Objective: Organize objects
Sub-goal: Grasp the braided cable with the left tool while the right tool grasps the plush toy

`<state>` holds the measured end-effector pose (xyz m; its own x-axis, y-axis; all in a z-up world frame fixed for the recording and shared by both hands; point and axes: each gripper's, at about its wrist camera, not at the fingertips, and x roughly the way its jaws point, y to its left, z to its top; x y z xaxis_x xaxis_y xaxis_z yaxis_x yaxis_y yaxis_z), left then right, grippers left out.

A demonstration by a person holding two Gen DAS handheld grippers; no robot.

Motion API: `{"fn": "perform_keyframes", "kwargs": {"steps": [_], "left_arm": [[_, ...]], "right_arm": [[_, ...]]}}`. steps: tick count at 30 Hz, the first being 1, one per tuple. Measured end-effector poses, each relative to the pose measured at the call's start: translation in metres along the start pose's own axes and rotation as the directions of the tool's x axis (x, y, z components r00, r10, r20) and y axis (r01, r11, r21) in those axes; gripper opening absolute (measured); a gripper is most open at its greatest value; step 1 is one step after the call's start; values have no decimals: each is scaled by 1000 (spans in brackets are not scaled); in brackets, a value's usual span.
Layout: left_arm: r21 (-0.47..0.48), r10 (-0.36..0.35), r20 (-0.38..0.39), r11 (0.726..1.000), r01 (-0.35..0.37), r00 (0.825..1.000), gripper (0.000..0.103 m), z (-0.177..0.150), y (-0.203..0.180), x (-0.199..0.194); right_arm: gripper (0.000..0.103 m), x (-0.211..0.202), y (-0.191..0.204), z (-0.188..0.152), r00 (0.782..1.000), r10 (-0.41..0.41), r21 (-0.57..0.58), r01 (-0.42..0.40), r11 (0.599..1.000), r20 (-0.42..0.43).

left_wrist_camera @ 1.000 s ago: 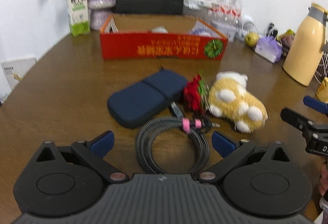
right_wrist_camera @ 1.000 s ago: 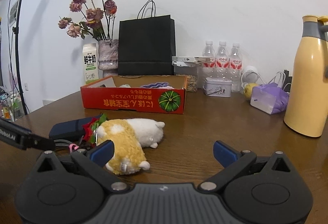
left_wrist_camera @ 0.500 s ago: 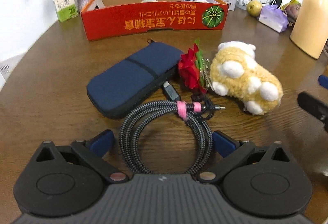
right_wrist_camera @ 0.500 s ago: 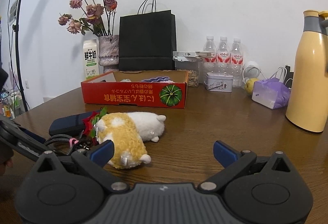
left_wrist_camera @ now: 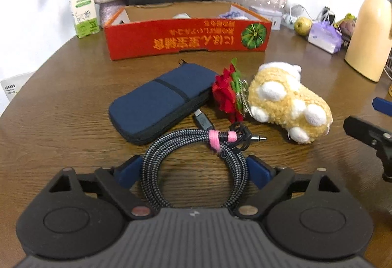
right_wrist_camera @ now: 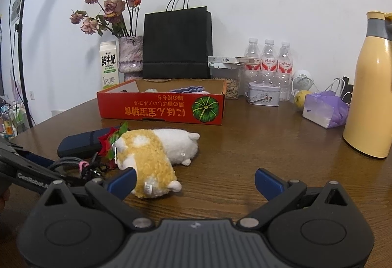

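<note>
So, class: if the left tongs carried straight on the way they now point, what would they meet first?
Most likely the coiled braided cable: the left tongs, which have just been closing, already straddle its loop. Beyond it lies the navy pouch, though depth is hard to judge.

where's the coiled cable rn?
In the left wrist view, the coiled cable lies on the table between the left gripper's blue fingers, just in front of the navy pouch.
</note>
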<state>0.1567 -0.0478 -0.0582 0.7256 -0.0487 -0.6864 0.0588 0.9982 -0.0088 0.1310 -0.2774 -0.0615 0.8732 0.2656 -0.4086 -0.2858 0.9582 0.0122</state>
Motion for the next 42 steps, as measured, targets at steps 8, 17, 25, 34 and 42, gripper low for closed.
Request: {"fn": "perform_keyframes", "kwargs": {"steps": [8,17,25,34,42], "left_arm": [[-18,-4,154,1000,7,988,91,-1,14,-41],[-65,15,202,998,-2,979,91,2,39,-55],[-99,18,214,995,3,977,91,2,56,-59],[-116,-8,225,993,35,974,91,4,66,-57],[-129,-16,239,991,48,971,91,6,72,-56]], "right_arm": [[103,6,9,0,999,34,-34,-35,999,-28],[103,37,35,10,991,91,-107,-102,989,-101],[101,70,42,22,986,87,-81,-99,992,-141],[52,80,30,18,962,192,55,-185,981,-193],[48,61,35,18,983,150,34,-147,989,-108]]}}
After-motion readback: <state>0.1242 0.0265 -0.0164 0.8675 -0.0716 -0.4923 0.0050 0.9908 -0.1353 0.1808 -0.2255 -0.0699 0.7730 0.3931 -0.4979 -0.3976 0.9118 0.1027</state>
